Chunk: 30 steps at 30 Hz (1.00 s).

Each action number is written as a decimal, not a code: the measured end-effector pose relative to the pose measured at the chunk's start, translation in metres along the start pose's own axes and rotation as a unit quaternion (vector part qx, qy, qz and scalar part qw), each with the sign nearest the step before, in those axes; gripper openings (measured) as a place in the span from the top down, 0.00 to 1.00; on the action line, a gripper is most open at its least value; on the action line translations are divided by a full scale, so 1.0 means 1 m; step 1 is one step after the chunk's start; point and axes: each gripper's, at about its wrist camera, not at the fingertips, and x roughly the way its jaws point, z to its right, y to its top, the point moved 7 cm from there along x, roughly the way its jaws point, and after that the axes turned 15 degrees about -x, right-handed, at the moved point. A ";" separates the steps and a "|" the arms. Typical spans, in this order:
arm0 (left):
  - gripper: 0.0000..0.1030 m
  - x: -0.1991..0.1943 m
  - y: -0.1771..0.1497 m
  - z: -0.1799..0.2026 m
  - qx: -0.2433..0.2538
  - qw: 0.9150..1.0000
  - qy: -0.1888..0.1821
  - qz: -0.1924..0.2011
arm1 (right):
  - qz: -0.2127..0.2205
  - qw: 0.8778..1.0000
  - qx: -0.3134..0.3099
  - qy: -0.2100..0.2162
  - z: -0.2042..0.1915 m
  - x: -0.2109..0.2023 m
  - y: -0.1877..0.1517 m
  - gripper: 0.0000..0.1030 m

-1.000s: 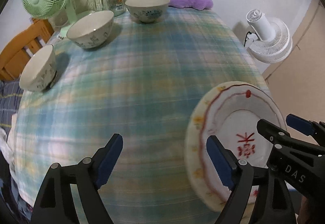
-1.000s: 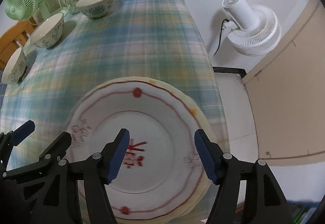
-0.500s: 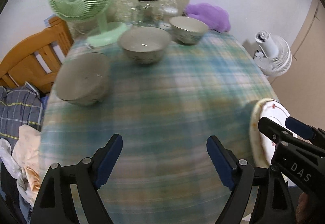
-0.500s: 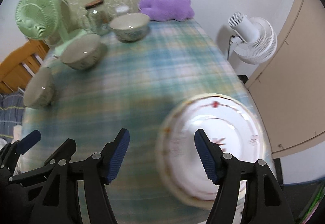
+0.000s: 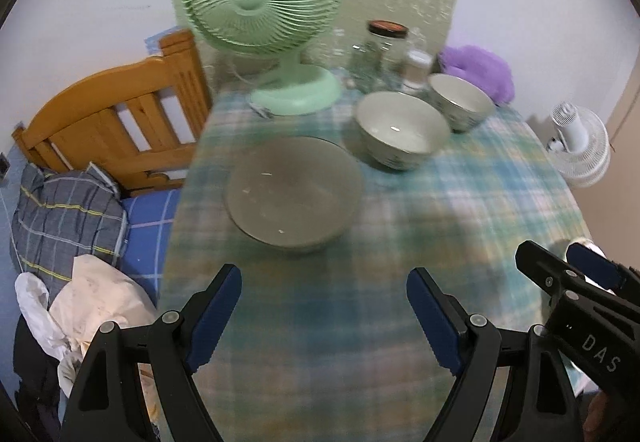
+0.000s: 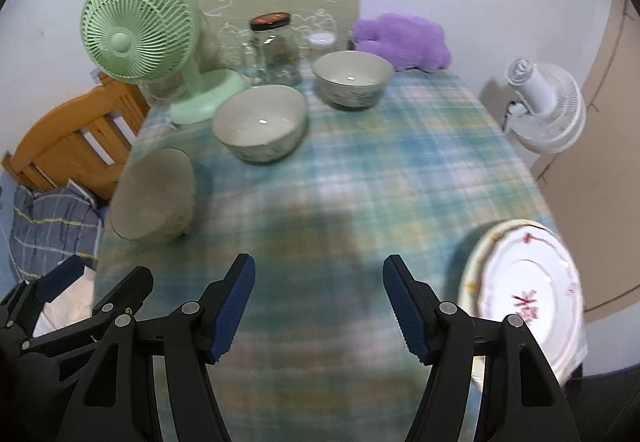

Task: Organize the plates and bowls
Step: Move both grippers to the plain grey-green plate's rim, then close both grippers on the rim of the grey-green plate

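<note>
Hovering empty, both hand-held grippers [image 5: 324, 310] [image 6: 318, 306] agape, three pale bowls [image 6: 260, 127], red-trimmed white plate [image 6: 524, 294]

The letters "DAS" stand in white on the black body of the right gripper [image 5: 592, 274], which enters the left wrist view at about four o'clock. A red character-like mark sits at the centre of the white plate [image 6: 524, 302], at about four o'clock in the right wrist view, but it is too blurred to read. The jar's dark lid [image 6: 270, 21] carries red markings that cannot be read either.
</note>
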 end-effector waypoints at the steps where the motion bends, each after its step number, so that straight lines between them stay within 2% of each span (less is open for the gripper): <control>1: 0.17 0.003 0.003 -0.006 -0.003 1.000 0.001 0.001 | 0.003 1.000 0.003 0.000 -0.004 0.004 0.005 0.32; 3: 0.16 0.013 0.011 -0.018 -0.012 1.000 0.014 0.006 | 0.009 1.000 0.001 0.000 -0.014 0.012 0.013 0.32; 5: 0.16 0.023 0.017 -0.026 -0.012 1.000 0.021 0.000 | 0.015 0.999 -0.002 0.030 -0.029 0.022 0.023 0.32; 7: 0.16 0.033 0.022 -0.032 -0.016 1.000 0.020 -0.006 | 0.013 0.999 -0.006 0.042 -0.040 0.030 0.030 0.32; 12: 0.18 0.051 0.040 -0.043 -0.022 0.999 0.026 0.011 | 0.028 0.999 -0.030 0.029 -0.065 0.051 0.053 0.32; 17: 0.22 0.068 0.056 -0.054 -0.034 0.999 0.031 0.018 | 0.031 0.999 -0.029 0.021 -0.076 0.072 0.069 0.33; 20: 0.30 0.082 0.064 -0.058 -0.039 0.998 0.035 0.016 | 0.029 0.999 -0.029 0.017 -0.079 0.086 0.079 0.35; 22: 0.43 0.093 0.066 -0.061 -0.041 0.998 0.036 0.008 | 0.024 0.999 -0.031 0.018 -0.084 0.096 0.083 0.42; 25: 0.53 0.107 0.067 -0.065 -0.045 0.998 0.038 -0.006 | 0.013 0.999 -0.033 0.023 -0.091 0.112 0.087 0.47; 28: 0.61 0.114 0.069 -0.067 -0.044 0.998 0.038 -0.010 | 0.003 0.999 -0.035 0.029 -0.096 0.124 0.089 0.52; 30: 0.64 0.119 0.069 -0.067 -0.041 0.998 0.038 -0.015 | -0.002 0.999 -0.037 0.030 -0.099 0.129 0.091 0.60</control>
